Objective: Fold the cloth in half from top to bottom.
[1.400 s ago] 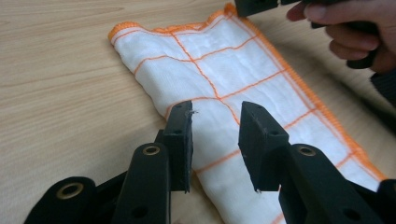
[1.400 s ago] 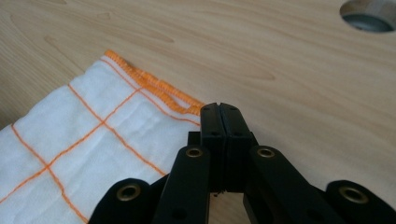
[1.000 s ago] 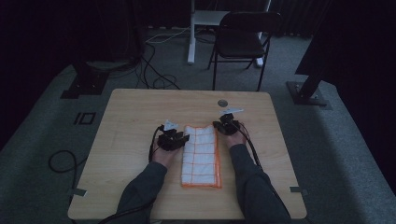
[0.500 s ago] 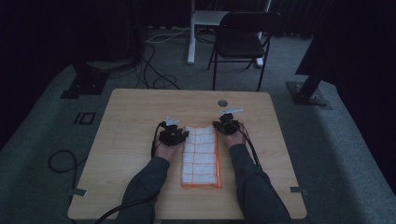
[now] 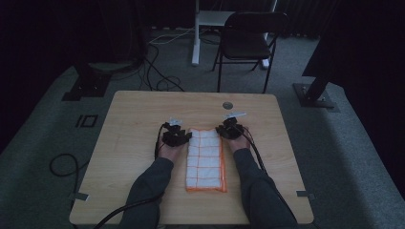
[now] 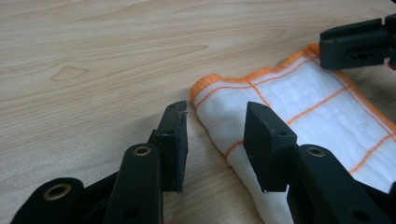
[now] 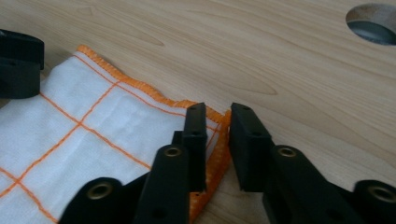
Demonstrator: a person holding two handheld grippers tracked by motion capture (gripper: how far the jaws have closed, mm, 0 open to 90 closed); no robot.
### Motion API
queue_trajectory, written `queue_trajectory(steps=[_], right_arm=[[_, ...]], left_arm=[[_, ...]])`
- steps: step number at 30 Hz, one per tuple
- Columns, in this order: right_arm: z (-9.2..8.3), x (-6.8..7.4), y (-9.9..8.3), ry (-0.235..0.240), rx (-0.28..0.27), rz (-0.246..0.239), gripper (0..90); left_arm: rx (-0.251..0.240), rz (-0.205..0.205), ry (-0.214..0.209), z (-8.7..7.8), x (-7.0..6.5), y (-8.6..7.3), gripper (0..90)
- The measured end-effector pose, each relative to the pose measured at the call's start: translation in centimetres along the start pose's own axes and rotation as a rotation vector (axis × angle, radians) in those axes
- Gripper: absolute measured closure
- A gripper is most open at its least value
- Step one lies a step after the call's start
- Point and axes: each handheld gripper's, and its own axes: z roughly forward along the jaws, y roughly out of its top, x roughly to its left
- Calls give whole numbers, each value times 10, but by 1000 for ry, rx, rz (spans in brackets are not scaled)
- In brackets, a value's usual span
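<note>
A white cloth [image 5: 205, 160] with an orange grid and hem lies folded into a long strip at the table's middle. My left gripper [image 5: 175, 137] rests at its far left corner. In the left gripper view the gripper [image 6: 217, 128] stands open, low over the wood, with the cloth's [image 6: 299, 107] folded edge between the jaws and untouched. My right gripper [image 5: 231, 129] is at the far right corner. Its jaws [image 7: 218, 135] have just been opening and now stand slightly apart, with the orange hem [image 7: 223, 122] in the gap, so the cloth [image 7: 93, 126] is not pinched.
The wooden table [image 5: 138, 114] has a round cable hole [image 5: 227, 105] just beyond the right gripper, also visible in the right gripper view as a cable hole [image 7: 373, 23]. A dark folding chair [image 5: 248, 43] and floor cables [image 5: 157, 81] lie beyond the far edge.
My left gripper has crept a little toward the cloth's far left corner. The right hand and the cloth have stayed where they were.
</note>
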Motion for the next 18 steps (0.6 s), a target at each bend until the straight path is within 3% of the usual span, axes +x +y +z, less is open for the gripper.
queue_trajectory(steps=[12, 18], right_arm=[[5, -2, -3, 11, 15, 38, 637], [6, 1, -4, -24, 26, 30, 577]], left_arm=[[13, -30, -12, 11, 2, 4, 587], [11, -46, -2, 14, 4, 4, 580]])
